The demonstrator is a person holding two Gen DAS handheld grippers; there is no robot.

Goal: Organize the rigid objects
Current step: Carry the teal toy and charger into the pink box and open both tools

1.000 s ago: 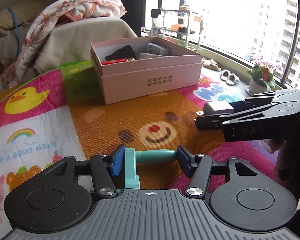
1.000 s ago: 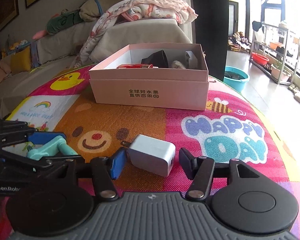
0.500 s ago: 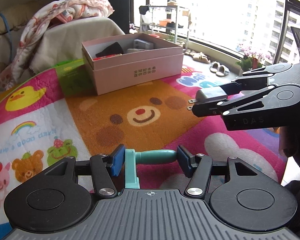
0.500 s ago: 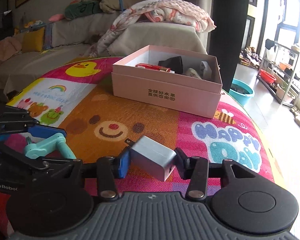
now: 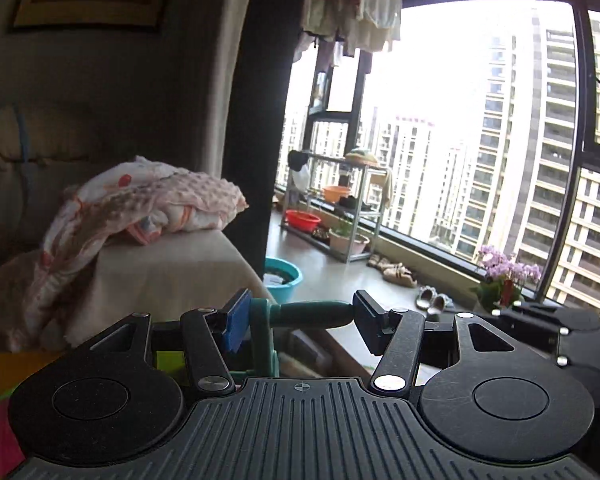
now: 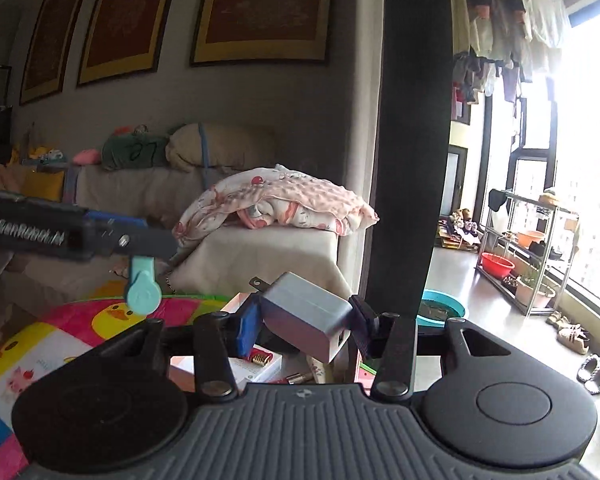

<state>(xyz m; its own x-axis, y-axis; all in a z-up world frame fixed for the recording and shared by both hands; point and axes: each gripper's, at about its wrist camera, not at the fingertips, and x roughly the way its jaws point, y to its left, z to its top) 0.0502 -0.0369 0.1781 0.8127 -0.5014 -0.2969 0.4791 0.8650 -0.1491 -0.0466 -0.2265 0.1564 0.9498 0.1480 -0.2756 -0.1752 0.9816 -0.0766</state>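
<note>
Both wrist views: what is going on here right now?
A person holds a gripper in each hand, both loaded. The left gripper is shut on a teal handled tool; the right gripper is shut on a grey wall charger. Both are raised near the pink box, where a few items already lie. Neither item is released yet.

my counter has a bright play mat (image 6: 80, 332) on it, pink and yellow with a duck picture. a pink box (image 6: 236, 304) sits on the mat, mostly hidden behind my tongs, with small things inside i can't make out well. past it stands a sofa (image 6: 260, 252) with a bumpy pink blanket (image 6: 296, 200) lying on top.
</note>
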